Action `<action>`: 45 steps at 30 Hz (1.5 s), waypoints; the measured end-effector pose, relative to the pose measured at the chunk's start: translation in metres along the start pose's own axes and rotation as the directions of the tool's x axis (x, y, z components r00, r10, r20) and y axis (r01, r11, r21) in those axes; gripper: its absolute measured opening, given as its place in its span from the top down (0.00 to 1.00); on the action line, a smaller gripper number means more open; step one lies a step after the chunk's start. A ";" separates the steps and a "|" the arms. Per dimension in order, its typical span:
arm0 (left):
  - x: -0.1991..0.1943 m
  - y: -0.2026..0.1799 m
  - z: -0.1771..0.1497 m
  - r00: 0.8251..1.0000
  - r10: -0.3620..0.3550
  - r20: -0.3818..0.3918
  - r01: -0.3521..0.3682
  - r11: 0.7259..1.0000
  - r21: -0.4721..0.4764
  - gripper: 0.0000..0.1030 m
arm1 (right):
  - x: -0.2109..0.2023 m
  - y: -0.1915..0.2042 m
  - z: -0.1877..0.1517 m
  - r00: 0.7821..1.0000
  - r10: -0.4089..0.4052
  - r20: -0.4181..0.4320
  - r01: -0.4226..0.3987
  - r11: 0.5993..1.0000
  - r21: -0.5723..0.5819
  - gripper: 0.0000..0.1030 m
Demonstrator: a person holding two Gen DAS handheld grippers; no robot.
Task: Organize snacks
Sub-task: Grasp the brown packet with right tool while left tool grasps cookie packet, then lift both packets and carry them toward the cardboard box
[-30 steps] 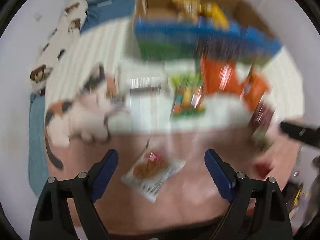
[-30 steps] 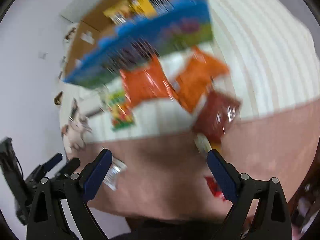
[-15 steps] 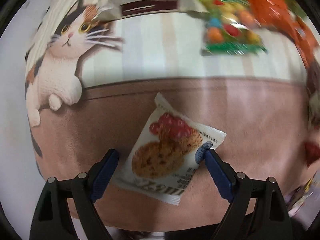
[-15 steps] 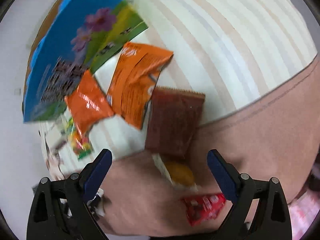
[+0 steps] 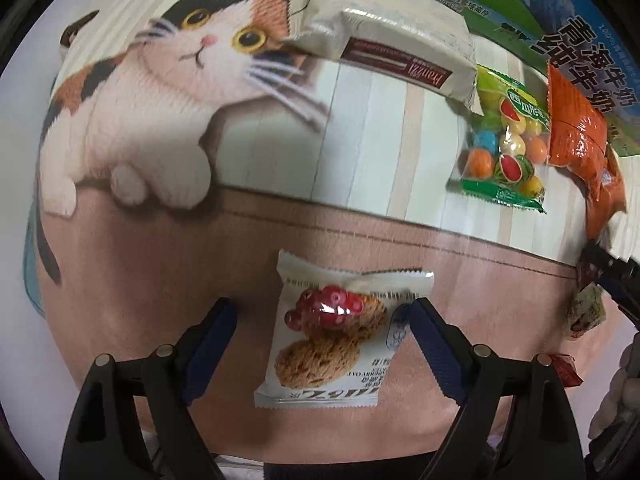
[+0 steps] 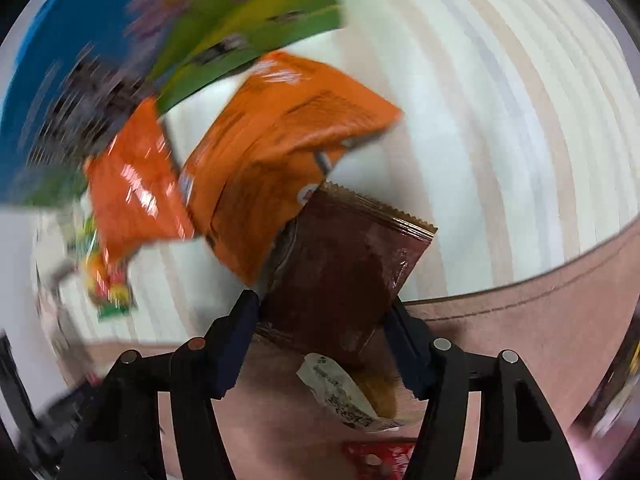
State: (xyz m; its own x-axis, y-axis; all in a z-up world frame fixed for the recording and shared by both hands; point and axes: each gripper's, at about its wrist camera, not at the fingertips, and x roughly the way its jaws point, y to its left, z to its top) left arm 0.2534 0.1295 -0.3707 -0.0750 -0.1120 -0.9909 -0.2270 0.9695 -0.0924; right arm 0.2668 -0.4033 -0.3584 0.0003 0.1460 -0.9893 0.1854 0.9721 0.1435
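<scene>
A printed cloth with cream stripes, a pink-brown band and a large calico cat picture (image 5: 160, 92) covers the surface under everything. At its far edge lies a big blue-and-green carton with Chinese lettering (image 5: 560, 20), blurred in the right wrist view (image 6: 120, 40).

Next in size, a cream-white long wafer packet with a dark red label (image 5: 384, 36) lies on the striped part, one end over the cat's ear. Two shiny orange foil snack bags overlap beside the carton: the larger orange bag (image 6: 276, 140) and the smaller orange bag (image 6: 136, 184). A dark brown foil pouch with crimped ends (image 6: 344, 272) lies partly under the larger orange bag.

The right tool (image 6: 322, 322) points down at this brown pouch; its jaws are closing, with the pouch's near end between the blue pads, which appear to touch its edges.

A white cookie packet printed with oat cookies and red berries (image 5: 336, 332) lies flat on the pink-brown band. The left tool (image 5: 322, 320) stands wide over it, one pad at the packet's right edge, the other clear of its left edge.

A clear green-edged bag of coloured fruit candies (image 5: 500, 148) lies between wafer packet and orange bags. Smallest, a white-and-yellow wrapped snack (image 6: 348, 392) and a small red sachet (image 6: 380, 456) lie near the brown pouch.
</scene>
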 end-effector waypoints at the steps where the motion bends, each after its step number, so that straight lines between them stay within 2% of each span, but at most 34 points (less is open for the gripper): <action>1: 0.003 0.002 -0.003 1.000 -0.010 -0.001 0.010 1.000 0.002 0.14 | 0.001 0.004 -0.003 1.000 0.006 -0.012 -0.007 0.999 -0.034 0.39; 7: 0.013 -0.009 -0.018 1.000 -0.009 -0.012 0.010 0.996 0.083 0.14 | 0.008 0.028 -0.035 0.994 0.039 -0.099 -0.060 0.973 -0.223 0.43; 10: 0.014 -0.020 -0.026 1.000 -0.003 -0.020 0.006 0.991 0.132 0.14 | 0.015 0.039 -0.048 0.990 0.022 -0.137 -0.062 0.954 -0.294 0.43; 13: 0.016 -0.028 -0.031 0.999 -0.016 -0.033 0.021 0.988 0.152 0.14 | 0.019 0.038 -0.047 0.988 0.043 -0.149 -0.082 0.961 -0.264 0.39; 15: 0.019 -0.030 -0.032 0.999 -0.015 -0.048 0.023 0.984 0.177 0.14 | 0.021 0.034 -0.047 0.984 0.072 -0.165 -0.110 0.967 -0.228 0.32; 17: 0.026 -0.039 -0.036 0.998 0.019 -0.059 -0.005 0.974 0.228 0.14 | 0.023 0.032 -0.045 0.979 0.098 -0.179 -0.133 0.972 -0.193 0.28; 19: 0.029 -0.045 -0.031 0.997 0.047 -0.054 -0.032 0.967 0.253 0.14 | 0.026 0.030 -0.040 0.979 0.088 -0.184 -0.119 0.980 -0.163 0.27; 20: 0.029 -0.047 -0.033 0.997 0.058 -0.044 -0.045 0.965 0.258 0.17 | 0.026 0.031 -0.038 0.980 0.081 -0.182 -0.109 0.983 -0.149 0.27; 21: 0.028 -0.048 -0.030 0.997 0.073 -0.033 -0.062 0.964 0.259 0.27 | 0.027 0.032 -0.037 0.982 0.074 -0.175 -0.098 0.986 -0.134 0.27; 23: 0.028 -0.050 -0.035 0.995 0.102 -0.003 -0.098 0.963 0.249 0.37 | 0.026 0.036 -0.033 0.989 0.057 -0.137 -0.073 0.991 -0.115 0.28; 24: 0.026 -0.047 -0.033 0.996 0.086 0.003 -0.084 0.971 0.222 0.38 | 0.026 0.039 -0.032 0.992 0.034 -0.118 -0.049 0.991 -0.126 0.36; 25: 0.023 -0.043 -0.029 0.998 0.070 0.006 -0.070 0.978 0.196 0.38 | 0.025 0.048 -0.030 0.996 -0.026 -0.081 0.012 0.985 -0.170 0.42; 27: 0.017 -0.035 -0.023 0.999 0.046 0.023 -0.049 0.990 0.135 0.38 | 0.023 0.071 -0.031 0.995 -0.103 -0.020 0.093 0.956 -0.280 0.43; 30: 0.009 -0.023 -0.013 0.999 0.023 0.048 -0.026 0.998 0.053 0.38 | 0.020 0.087 -0.034 0.994 -0.111 0.005 0.105 0.929 -0.355 0.43; 33: 0.012 -0.023 -0.014 0.999 0.008 0.033 -0.009 0.999 0.034 0.38 | 0.019 0.098 -0.036 0.993 -0.117 0.022 0.116 0.911 -0.397 0.43; 37: 0.017 -0.025 -0.010 1.000 0.021 0.020 -0.022 0.998 0.052 0.36 | 0.026 0.103 -0.032 0.993 -0.117 0.001 0.108 0.920 -0.376 0.41; 39: 0.021 -0.028 -0.013 0.999 0.030 0.025 -0.031 0.998 0.056 0.36 | 0.029 0.102 -0.027 0.992 -0.125 -0.009 0.114 0.927 -0.357 0.37; 41: 0.035 -0.028 -0.019 0.999 0.040 0.037 -0.042 0.997 0.061 0.36 | 0.042 0.109 -0.046 0.992 -0.126 -0.009 0.115 0.929 -0.352 0.34; 43: 0.040 -0.020 -0.016 0.998 0.045 0.052 -0.048 0.997 0.058 0.36 | 0.049 0.110 -0.046 0.991 -0.134 -0.009 0.122 0.929 -0.349 0.33; 45: 0.042 -0.037 -0.019 0.996 0.058 0.066 -0.061 0.997 0.056 0.38 | 0.055 0.110 -0.051 0.990 -0.144 -0.003 0.134 0.928 -0.349 0.32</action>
State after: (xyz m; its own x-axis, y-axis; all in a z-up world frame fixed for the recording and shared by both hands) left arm 0.2397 0.0846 -0.4072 -0.0238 -0.0412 -0.9989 -0.1674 0.9852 -0.0366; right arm 0.2371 -0.2791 -0.3959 -0.0290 0.0053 -0.9996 -0.1705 0.9853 0.0102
